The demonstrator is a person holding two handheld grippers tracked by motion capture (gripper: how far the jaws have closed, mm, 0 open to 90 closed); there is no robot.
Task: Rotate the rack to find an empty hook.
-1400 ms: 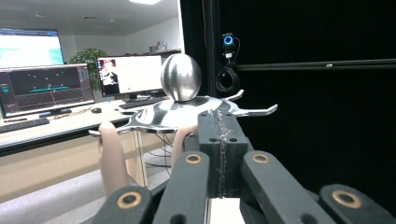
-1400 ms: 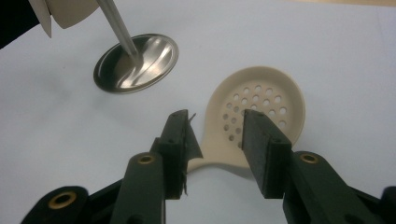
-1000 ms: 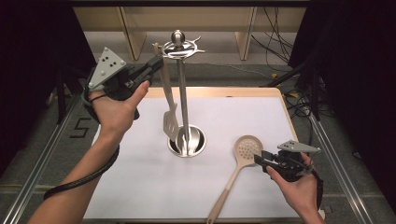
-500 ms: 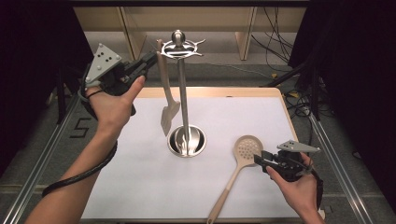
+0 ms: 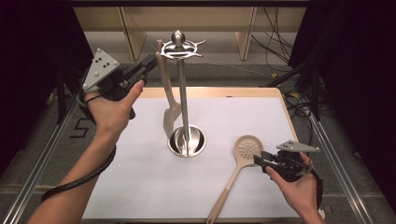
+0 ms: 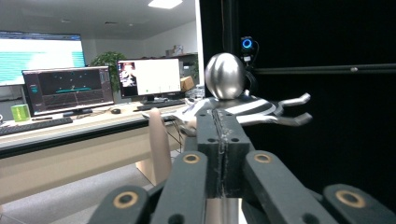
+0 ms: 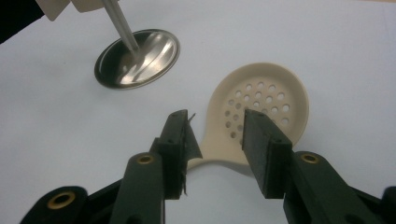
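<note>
A steel utensil stand (image 5: 182, 93) rises from the middle of the white table, its ball top (image 6: 225, 74) close ahead in the left gripper view. A beige spatula (image 5: 171, 114) hangs from one of its hooks. My left gripper (image 5: 150, 61) is raised beside the spatula's handle (image 6: 159, 140). Its jaws have just eased open a hair but still look pressed together, with nothing between them. A beige slotted spoon (image 5: 246, 148) lies flat at the right. My right gripper (image 5: 261, 158) is low over it, open, its jaws either side of the spoon's neck (image 7: 219, 158), not pressing.
The stand's round mirror base (image 7: 137, 58) sits on the white table (image 5: 140, 186), just left of the spoon's bowl. Wooden furniture legs and cables lie beyond the far edge. Dark curtains close both sides. Desks with monitors (image 6: 70, 88) stand in the room behind.
The left hand has shifted slightly by the top of the stand, and the hanging spatula has swung a little. The right hand and the spoon have not moved.
</note>
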